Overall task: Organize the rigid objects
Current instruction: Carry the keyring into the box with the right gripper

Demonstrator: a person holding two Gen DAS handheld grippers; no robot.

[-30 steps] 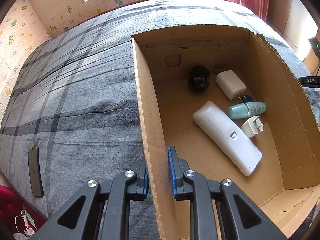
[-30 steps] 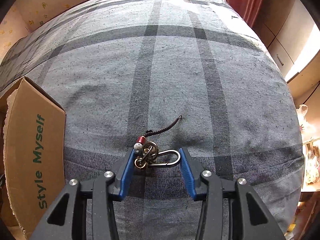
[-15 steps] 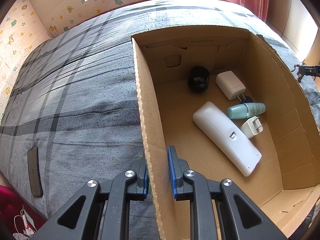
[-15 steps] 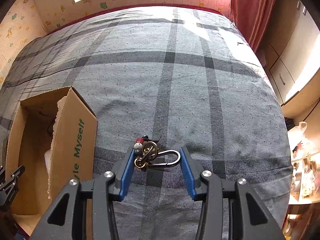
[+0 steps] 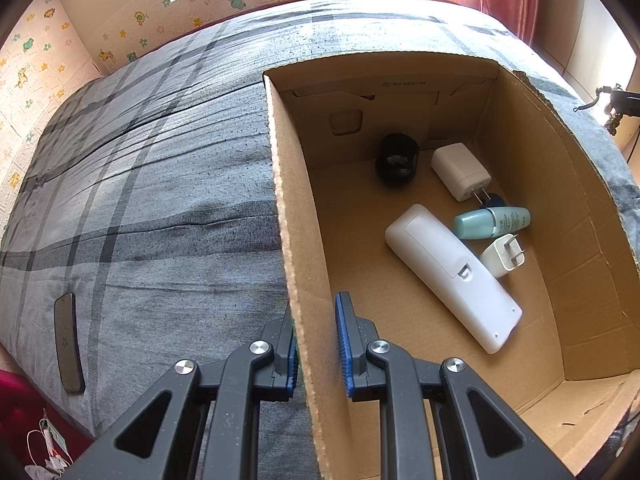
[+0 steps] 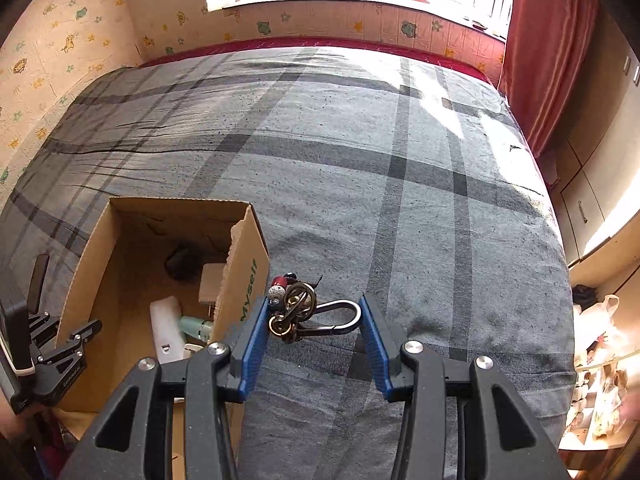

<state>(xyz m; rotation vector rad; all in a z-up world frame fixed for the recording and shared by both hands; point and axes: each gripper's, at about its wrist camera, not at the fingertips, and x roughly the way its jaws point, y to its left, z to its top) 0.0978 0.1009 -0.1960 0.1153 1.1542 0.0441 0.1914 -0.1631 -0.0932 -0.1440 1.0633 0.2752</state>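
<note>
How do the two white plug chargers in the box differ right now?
The larger charger sits farther back in the cardboard box, near its far wall; the smaller charger lies nearer, beside the white remote. The larger is blocky, with prongs pointing toward the teal bottle; the smaller's prongs point toward the box's right wall. Both are white and lying down.

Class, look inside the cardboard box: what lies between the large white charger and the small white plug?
A pale green bottle lies on its side between the large white charger and the small white plug, on the cardboard box floor; the left wrist view shows it.
</note>
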